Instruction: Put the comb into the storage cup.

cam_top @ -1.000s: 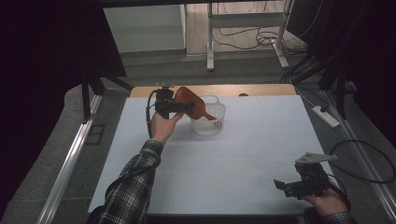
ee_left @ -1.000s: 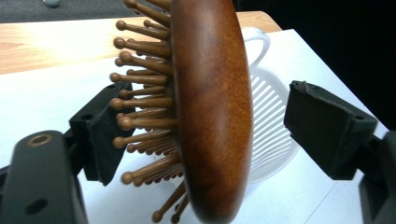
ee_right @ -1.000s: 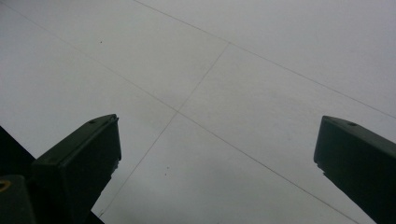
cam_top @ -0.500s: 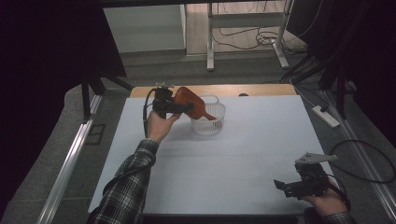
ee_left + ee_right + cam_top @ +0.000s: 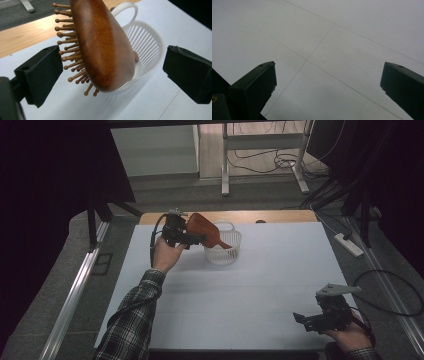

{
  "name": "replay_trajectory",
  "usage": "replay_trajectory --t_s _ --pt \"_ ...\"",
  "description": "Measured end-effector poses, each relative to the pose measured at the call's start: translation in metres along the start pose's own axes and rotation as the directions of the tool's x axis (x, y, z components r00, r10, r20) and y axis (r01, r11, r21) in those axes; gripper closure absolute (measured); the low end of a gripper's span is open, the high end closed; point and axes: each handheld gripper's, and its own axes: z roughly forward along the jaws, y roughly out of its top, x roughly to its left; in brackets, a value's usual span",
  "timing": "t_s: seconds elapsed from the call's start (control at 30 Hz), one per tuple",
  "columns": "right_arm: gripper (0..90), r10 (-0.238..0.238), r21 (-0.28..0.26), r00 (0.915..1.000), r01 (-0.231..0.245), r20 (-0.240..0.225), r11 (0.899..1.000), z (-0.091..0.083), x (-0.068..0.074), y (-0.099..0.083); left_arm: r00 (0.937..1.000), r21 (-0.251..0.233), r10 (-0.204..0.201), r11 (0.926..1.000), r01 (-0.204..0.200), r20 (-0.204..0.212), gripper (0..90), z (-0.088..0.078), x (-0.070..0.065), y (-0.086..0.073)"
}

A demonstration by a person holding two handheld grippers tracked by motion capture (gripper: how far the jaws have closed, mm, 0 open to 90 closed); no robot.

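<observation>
Wooden hairbrush (image 5: 105, 45) let go at the white basket (image 5: 223, 247) near the far edge of the bench (image 5: 260, 285).

The left claw (image 5: 192, 238) has just been opening; in the left gripper view both pads stand clear of the brush head that sits between them, bristles facing the left pad. The brush leans tilted, its handle end down inside the slotted basket and its head up over the rim on the basket's left side. The right claw (image 5: 320, 317) hangs released near the bench's near right corner, jaws spread over bare white surface, well apart from the basket.
</observation>
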Motion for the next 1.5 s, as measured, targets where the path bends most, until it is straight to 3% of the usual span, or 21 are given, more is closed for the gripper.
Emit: replay_trajectory --t_s 0.2,0.57,0.87,1.5 --pt "0.4 0.000 0.000 1.0000 0.000 0.001 1.000 0.000 0.000 0.000 0.9989 0.005 0.039 0.9992 -0.039 -0.025 1.9 -0.006 0.001 -0.002" --pt "0.0 0.003 -0.002 1.0000 -0.003 0.002 1.000 0.000 0.000 0.000 0.9968 -0.001 0.071 0.9975 -0.071 -0.037 0.4 -0.015 0.002 -0.004" --pt "0.0 0.016 -0.015 0.9998 -0.016 0.008 1.000 -0.001 -0.001 -0.001 0.9961 -0.002 0.072 0.9974 -0.072 -0.050 0.0 -0.023 0.004 -0.008" --pt "0.0 -0.003 -0.030 0.9999 0.003 0.016 1.000 -0.002 0.001 -0.001 0.9955 0.005 0.069 0.9976 -0.069 -0.065 0.0 -0.039 0.009 -0.021"
